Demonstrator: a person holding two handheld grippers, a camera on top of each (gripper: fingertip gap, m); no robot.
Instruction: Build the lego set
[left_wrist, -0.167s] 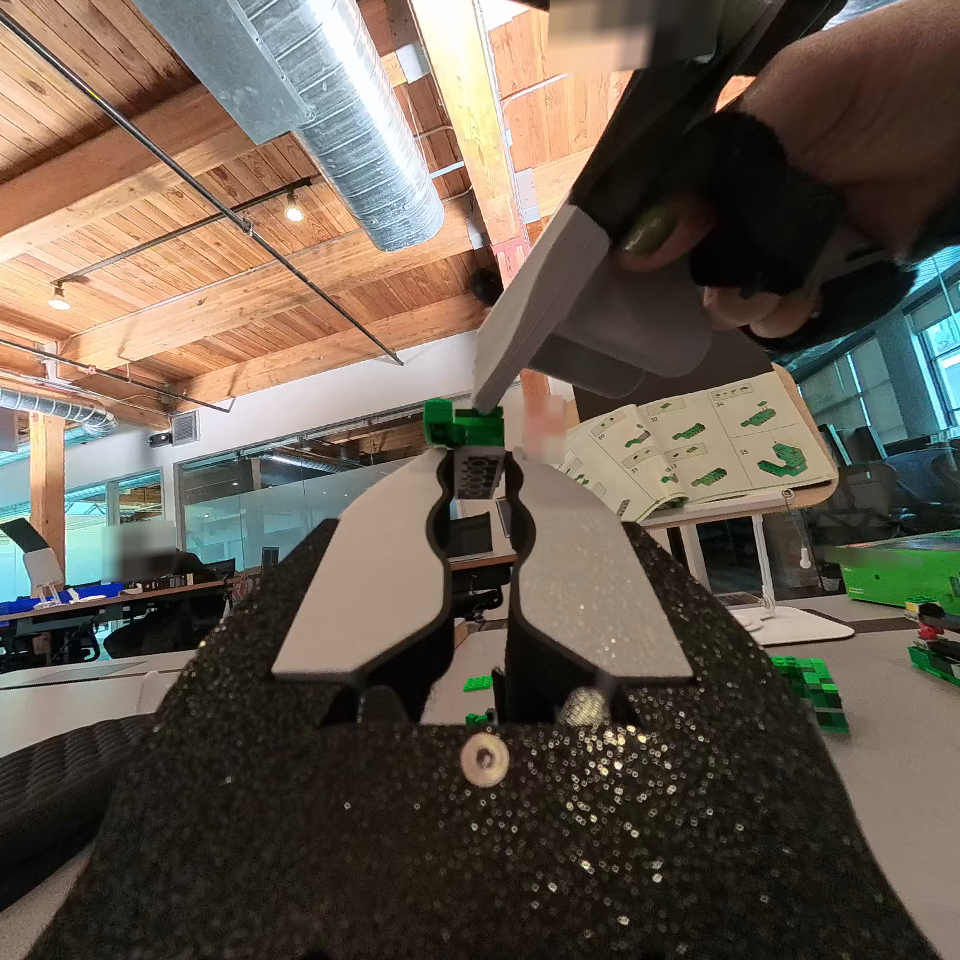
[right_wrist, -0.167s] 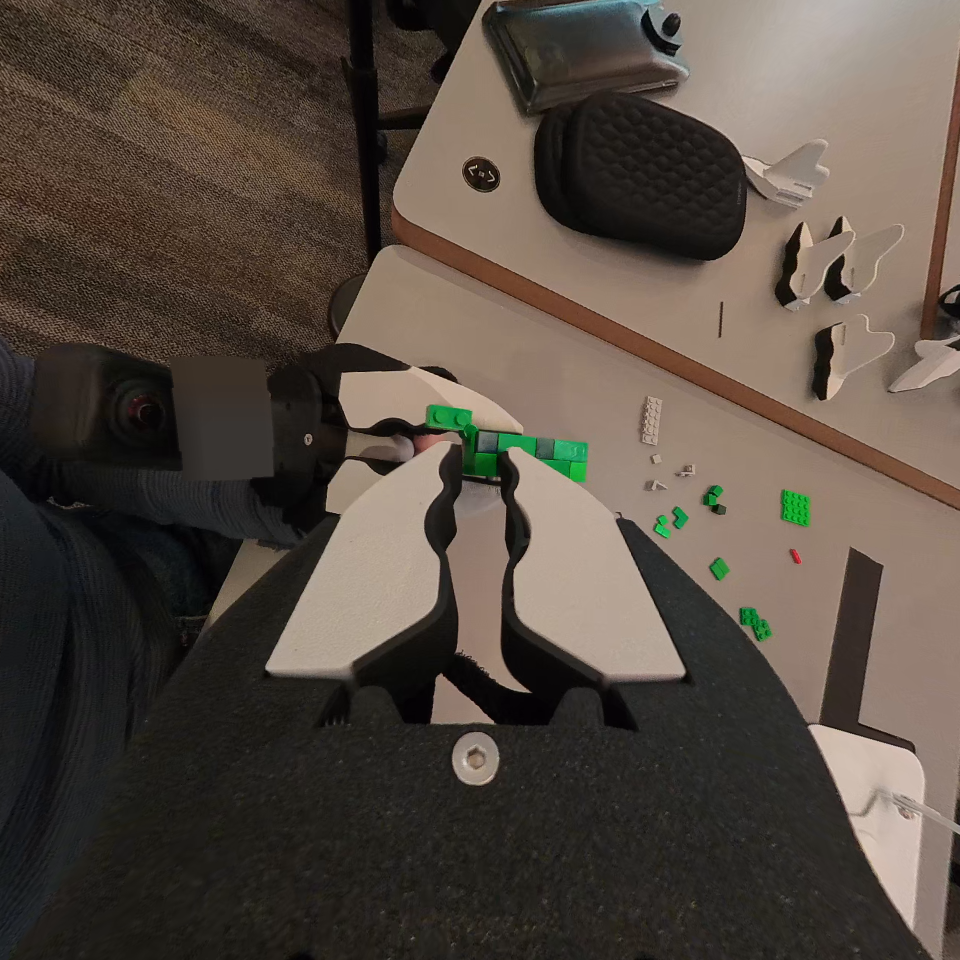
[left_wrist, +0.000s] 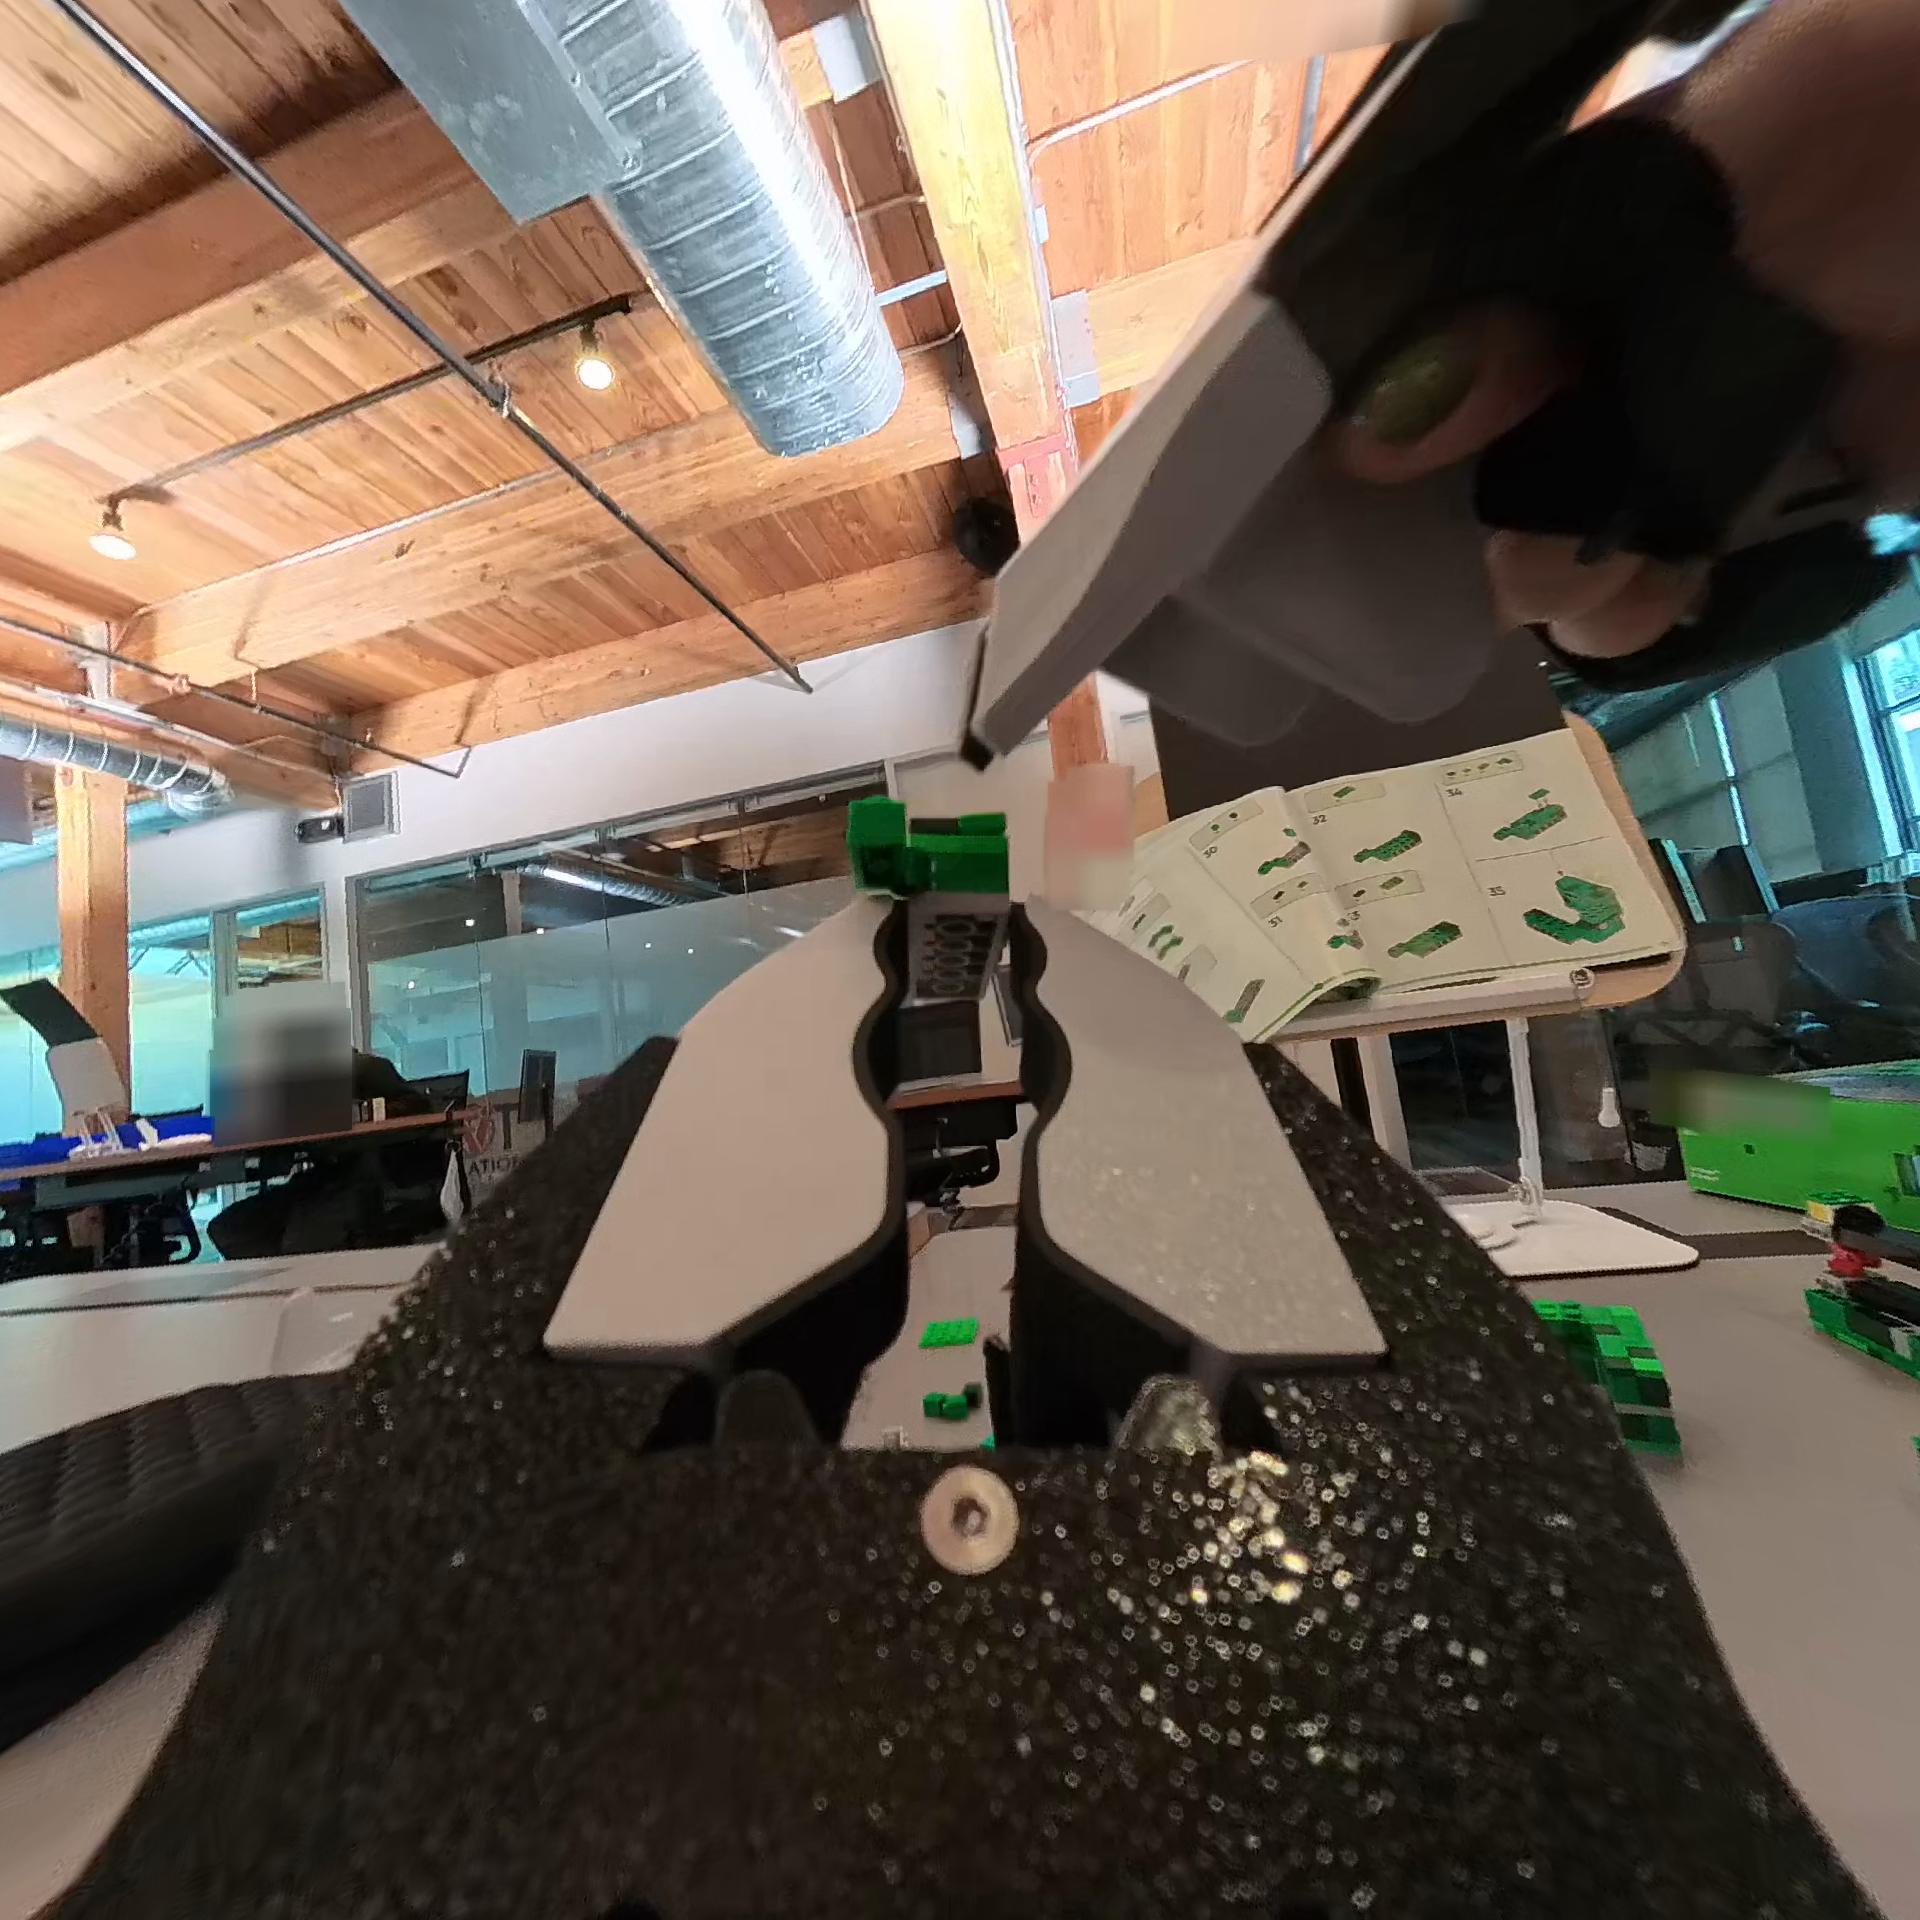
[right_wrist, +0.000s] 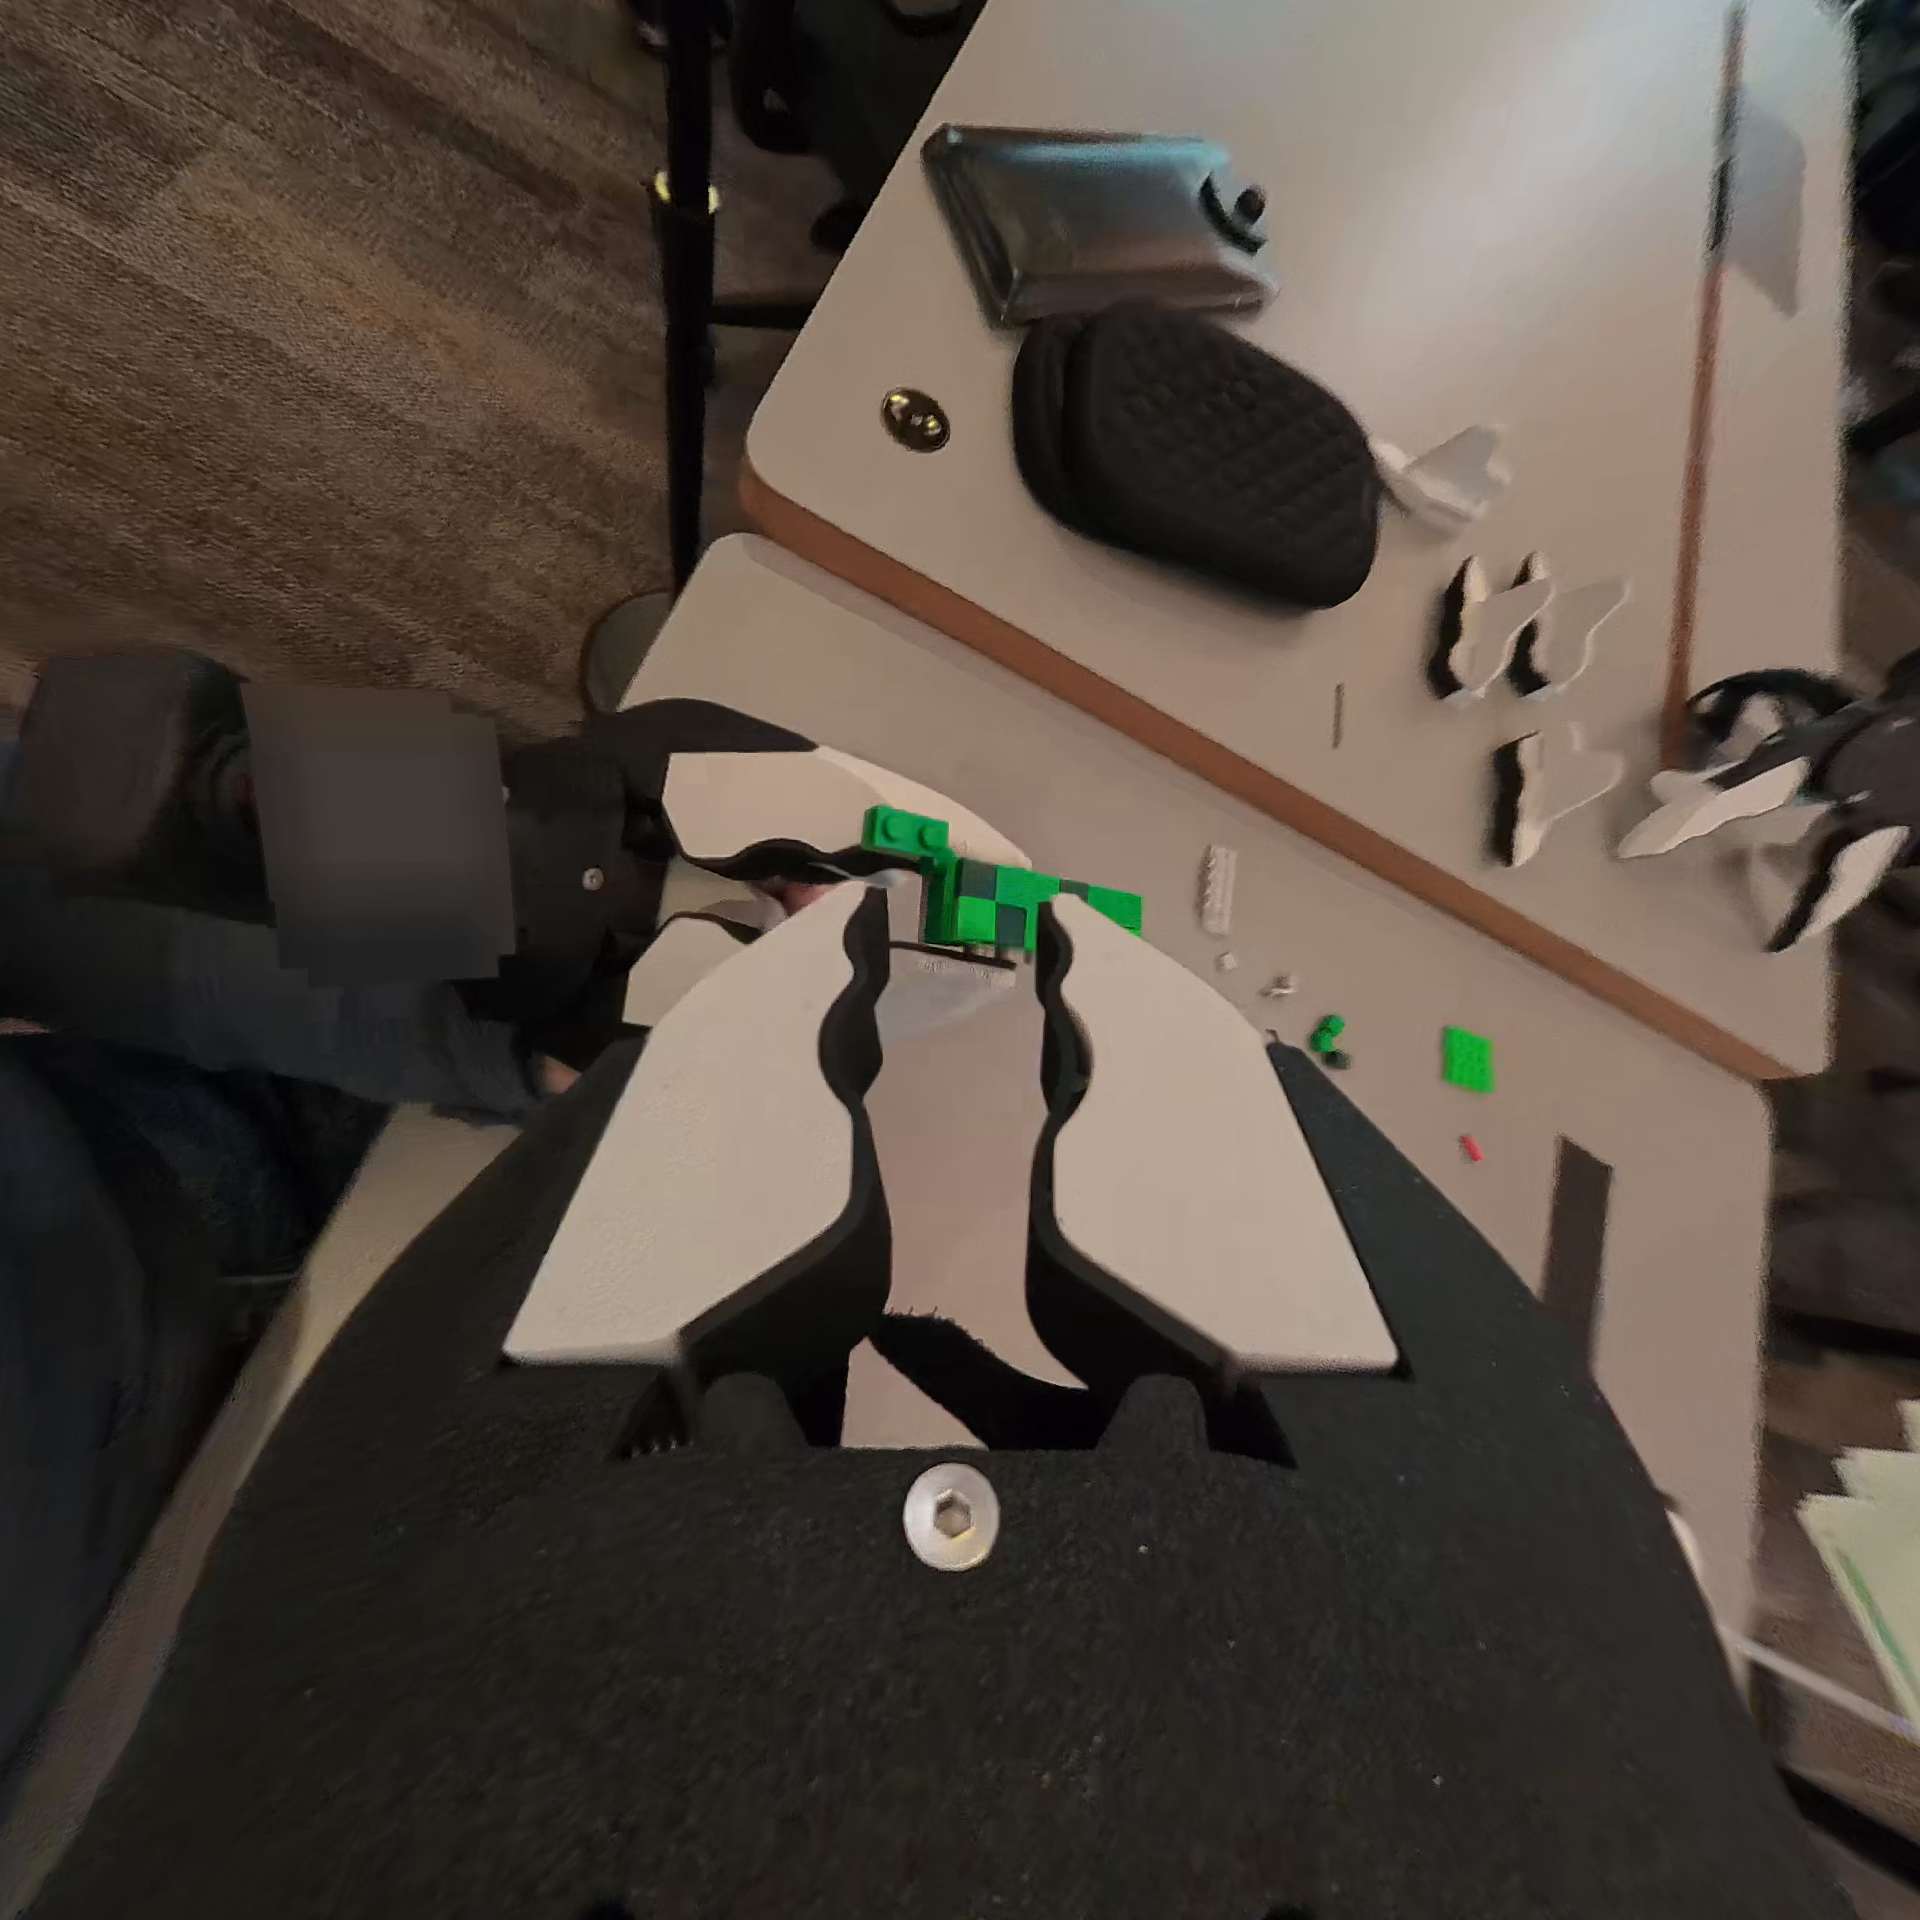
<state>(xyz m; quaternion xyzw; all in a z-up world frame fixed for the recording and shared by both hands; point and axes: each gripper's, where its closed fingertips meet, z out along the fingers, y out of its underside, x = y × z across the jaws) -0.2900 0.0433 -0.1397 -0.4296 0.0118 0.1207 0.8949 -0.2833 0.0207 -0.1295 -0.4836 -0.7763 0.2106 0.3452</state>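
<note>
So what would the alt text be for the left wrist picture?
Left tongs grip a small green and grey lego assembly, held up toward a wooden ceiling. The right tongs hover just above it, apart. An open instruction booklet stands behind.

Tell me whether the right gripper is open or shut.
Open. In its own wrist view the right gripper shows a wide gap between its grey fingers, clear of the green brick assembly beyond.

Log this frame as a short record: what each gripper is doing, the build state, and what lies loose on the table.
left gripper: jaws shut on green lego assembly, gripping its dark base plate
right gripper: jaws open, empty, above the assembly, not touching
loose parts: green square plate, white brick, small red piece on the table
instruction booklet: open on a stand
</note>
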